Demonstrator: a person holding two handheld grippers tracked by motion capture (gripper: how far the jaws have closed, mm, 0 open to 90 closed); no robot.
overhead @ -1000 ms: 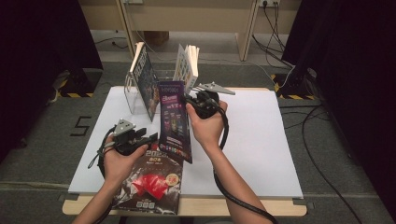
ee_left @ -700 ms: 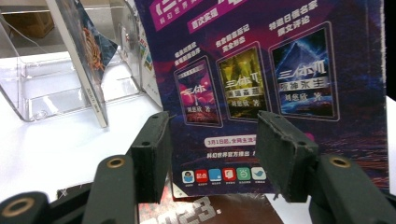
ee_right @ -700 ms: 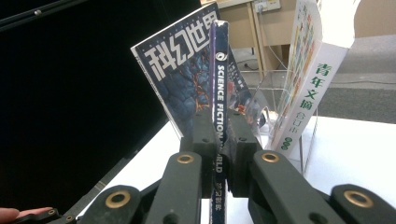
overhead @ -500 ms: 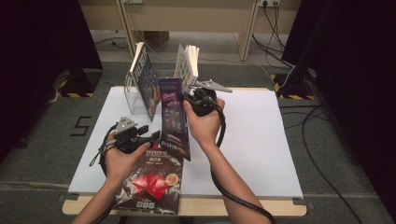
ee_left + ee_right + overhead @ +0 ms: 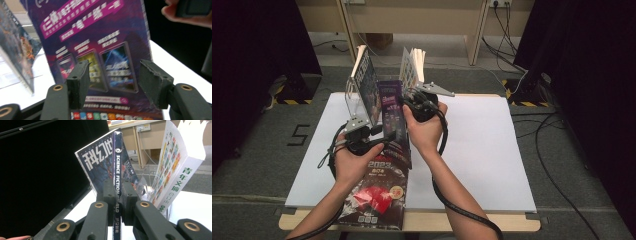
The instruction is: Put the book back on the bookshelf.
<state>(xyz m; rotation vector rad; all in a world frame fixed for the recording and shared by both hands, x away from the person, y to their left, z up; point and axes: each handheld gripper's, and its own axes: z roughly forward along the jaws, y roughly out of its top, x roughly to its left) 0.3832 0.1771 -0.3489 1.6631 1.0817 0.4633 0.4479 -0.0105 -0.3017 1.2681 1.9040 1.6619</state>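
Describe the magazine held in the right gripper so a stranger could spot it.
On the white table stands a clear rack with two leaning magazines. Between them, the right gripper clamps the purple magazine by its spine, printed SCIENCE FICTION WORLD.

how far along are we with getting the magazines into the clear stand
Two magazines already lean in the clear acrylic stand: a dark one at left and a white-backed one at right. In hand: the right gripper clamps the purple magazine's spine, held upright between them; the left gripper waits open. Left: seat it, then the red-and-black magazine on the table.
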